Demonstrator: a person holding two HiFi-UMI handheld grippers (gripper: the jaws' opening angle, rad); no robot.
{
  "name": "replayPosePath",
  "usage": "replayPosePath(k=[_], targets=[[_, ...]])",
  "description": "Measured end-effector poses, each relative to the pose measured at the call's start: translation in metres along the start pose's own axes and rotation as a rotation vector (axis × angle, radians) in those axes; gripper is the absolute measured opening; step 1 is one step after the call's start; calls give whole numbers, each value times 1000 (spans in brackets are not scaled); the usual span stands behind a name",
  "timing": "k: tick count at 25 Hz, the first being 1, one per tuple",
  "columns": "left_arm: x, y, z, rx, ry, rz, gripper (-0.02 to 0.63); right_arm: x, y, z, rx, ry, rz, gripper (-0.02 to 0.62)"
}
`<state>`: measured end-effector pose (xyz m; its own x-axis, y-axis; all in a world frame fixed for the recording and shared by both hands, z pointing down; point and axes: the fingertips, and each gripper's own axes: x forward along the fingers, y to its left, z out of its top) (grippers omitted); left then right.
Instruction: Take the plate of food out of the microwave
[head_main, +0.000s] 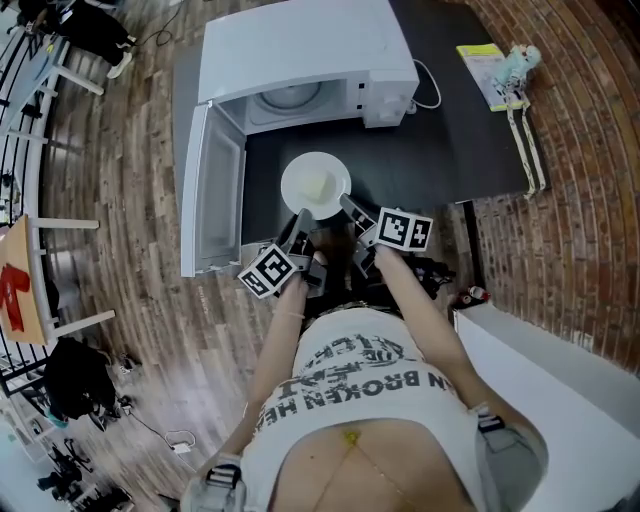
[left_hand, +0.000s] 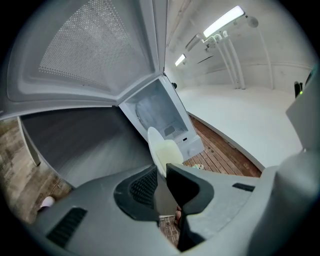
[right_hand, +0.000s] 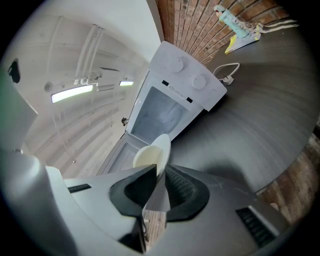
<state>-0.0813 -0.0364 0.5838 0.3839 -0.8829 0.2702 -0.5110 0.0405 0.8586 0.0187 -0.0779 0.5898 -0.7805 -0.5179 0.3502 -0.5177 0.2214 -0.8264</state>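
Note:
A white plate (head_main: 316, 184) with pale yellow food hangs over the black table (head_main: 430, 160), just in front of the open white microwave (head_main: 300, 60). My left gripper (head_main: 300, 222) is shut on the plate's near-left rim. At the near-right rim my right gripper (head_main: 350, 208) is shut on it too. In the left gripper view the plate (left_hand: 162, 150) stands edge-on between the jaws of the left gripper (left_hand: 164, 172), with the microwave (left_hand: 160, 112) behind. In the right gripper view the plate (right_hand: 152, 152) rim sits pinched in the right gripper (right_hand: 161, 172).
The microwave door (head_main: 215, 190) swings open to the left, past the table's edge. A glass turntable (head_main: 290, 97) lies inside the oven. A white cable (head_main: 430, 90) and a yellow booklet with a toy (head_main: 495, 70) lie at the table's right. A white counter (head_main: 560, 370) stands near right.

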Motion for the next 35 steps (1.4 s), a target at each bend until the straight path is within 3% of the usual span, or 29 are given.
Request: replayPosePath(k=[35], targets=[[-2, -17, -47, -27, -82, 61, 57, -34, -22, 2, -28, 93, 52, 51]])
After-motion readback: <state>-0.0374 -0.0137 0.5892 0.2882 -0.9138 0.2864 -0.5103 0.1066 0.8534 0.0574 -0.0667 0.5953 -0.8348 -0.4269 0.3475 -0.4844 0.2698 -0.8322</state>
